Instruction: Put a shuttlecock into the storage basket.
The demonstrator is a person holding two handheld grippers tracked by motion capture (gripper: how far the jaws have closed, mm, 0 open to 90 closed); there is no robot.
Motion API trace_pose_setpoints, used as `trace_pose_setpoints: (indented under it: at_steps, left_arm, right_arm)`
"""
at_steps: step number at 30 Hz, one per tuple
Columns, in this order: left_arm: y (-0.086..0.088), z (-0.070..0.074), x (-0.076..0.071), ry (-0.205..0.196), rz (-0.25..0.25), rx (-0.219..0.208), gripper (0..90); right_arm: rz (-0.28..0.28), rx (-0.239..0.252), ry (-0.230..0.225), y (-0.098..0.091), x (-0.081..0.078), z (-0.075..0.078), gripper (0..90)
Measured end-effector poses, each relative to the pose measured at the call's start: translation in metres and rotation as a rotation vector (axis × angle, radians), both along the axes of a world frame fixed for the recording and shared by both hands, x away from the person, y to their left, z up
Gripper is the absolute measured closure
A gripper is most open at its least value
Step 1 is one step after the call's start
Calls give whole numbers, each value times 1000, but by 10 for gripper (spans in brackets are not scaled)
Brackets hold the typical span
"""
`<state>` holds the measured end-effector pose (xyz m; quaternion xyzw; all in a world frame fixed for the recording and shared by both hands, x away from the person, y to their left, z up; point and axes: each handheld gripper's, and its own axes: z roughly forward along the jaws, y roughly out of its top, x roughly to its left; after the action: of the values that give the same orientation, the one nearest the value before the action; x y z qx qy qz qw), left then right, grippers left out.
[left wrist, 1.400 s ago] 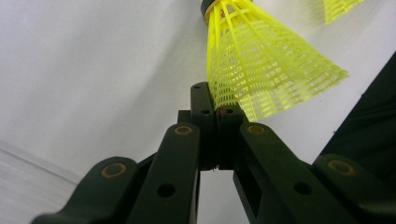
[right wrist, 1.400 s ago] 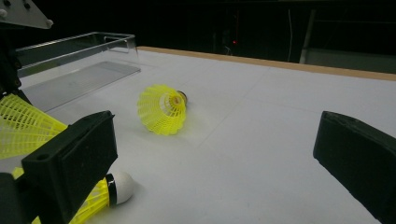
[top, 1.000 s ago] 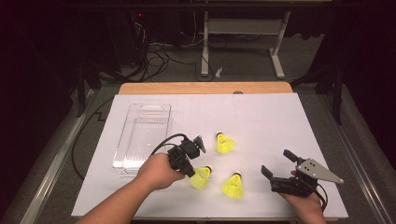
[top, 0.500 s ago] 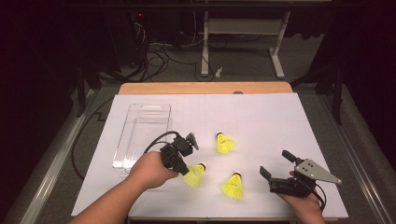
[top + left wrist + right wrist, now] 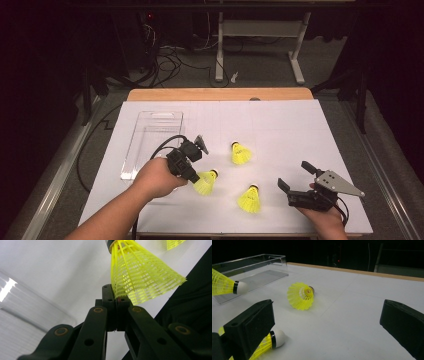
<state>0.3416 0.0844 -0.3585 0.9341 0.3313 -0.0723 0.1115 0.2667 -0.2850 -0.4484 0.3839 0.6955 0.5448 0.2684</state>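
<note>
Yellow mesh skirt of one shuttlecock [image 5: 140, 277] sits pinched at its rim in my left gripper [image 5: 192, 170], jaws pressed together, so it hangs clear for carrying to the tray [image 5: 150, 131]. My right gripper [image 5: 296, 181] waits spread. Since a second ago, the shuttlecock has lifted off the table.

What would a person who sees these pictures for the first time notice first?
The bright yellow shuttlecocks on the white table: one is pinched by its skirt in the left hand-held gripper, beside the clear tray. Two more lie loose, one mid-table and one near the front edge. The right hand-held gripper waits open at the front right.
</note>
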Motion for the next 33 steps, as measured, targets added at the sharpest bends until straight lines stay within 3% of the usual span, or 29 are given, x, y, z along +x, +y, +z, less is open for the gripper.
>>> trace_pose_setpoints:
  at_steps: [13,20,33]
  left_arm:
    - [12,23,5,-10,19,-12,897]
    - [21,27,7,-9,35,-9,897]
    - [59,48,15,-30,117,-19,897]
  right_arm:
    - [2,0,3,0,0,0,2]
    - [1,1,1,0,0,0,2]
    - [2,0,2,0,0,0,2]
